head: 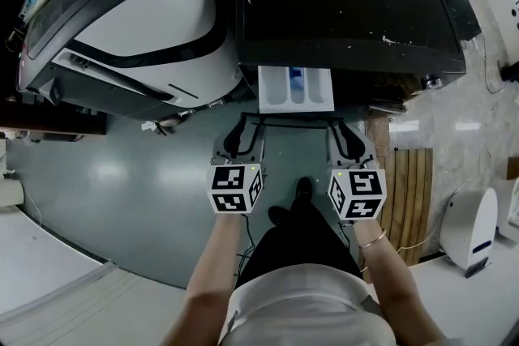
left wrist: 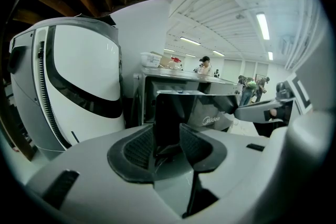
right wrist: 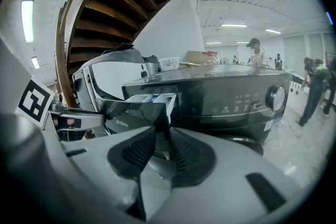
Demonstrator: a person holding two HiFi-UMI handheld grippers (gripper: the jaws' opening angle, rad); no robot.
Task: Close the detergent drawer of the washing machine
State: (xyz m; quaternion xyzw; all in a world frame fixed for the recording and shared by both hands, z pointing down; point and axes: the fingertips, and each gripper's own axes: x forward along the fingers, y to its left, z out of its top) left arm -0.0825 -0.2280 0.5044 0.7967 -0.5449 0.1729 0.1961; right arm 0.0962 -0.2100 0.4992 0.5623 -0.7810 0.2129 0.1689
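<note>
The black washing machine [head: 349, 4] stands at the top of the head view with its white detergent drawer [head: 296, 87] pulled out toward me. The drawer's dark front panel [head: 296, 120] runs between my two grippers. My left gripper [head: 243, 124] is at the panel's left end and my right gripper [head: 349, 127] at its right end. In the left gripper view the panel [left wrist: 194, 107] reaches in between the open jaws of the left gripper [left wrist: 167, 134]. In the right gripper view the drawer [right wrist: 152, 98] sits just beyond the right gripper [right wrist: 163, 139], whose jaws stand apart around the panel's edge.
A large white rounded appliance [head: 138, 4] stands close on the machine's left. A wooden slatted board [head: 409, 198] and a white device [head: 470, 227] lie at the right. My shoe [head: 302, 190] is on the grey floor below the drawer. The machine's dial [right wrist: 274, 96] faces right.
</note>
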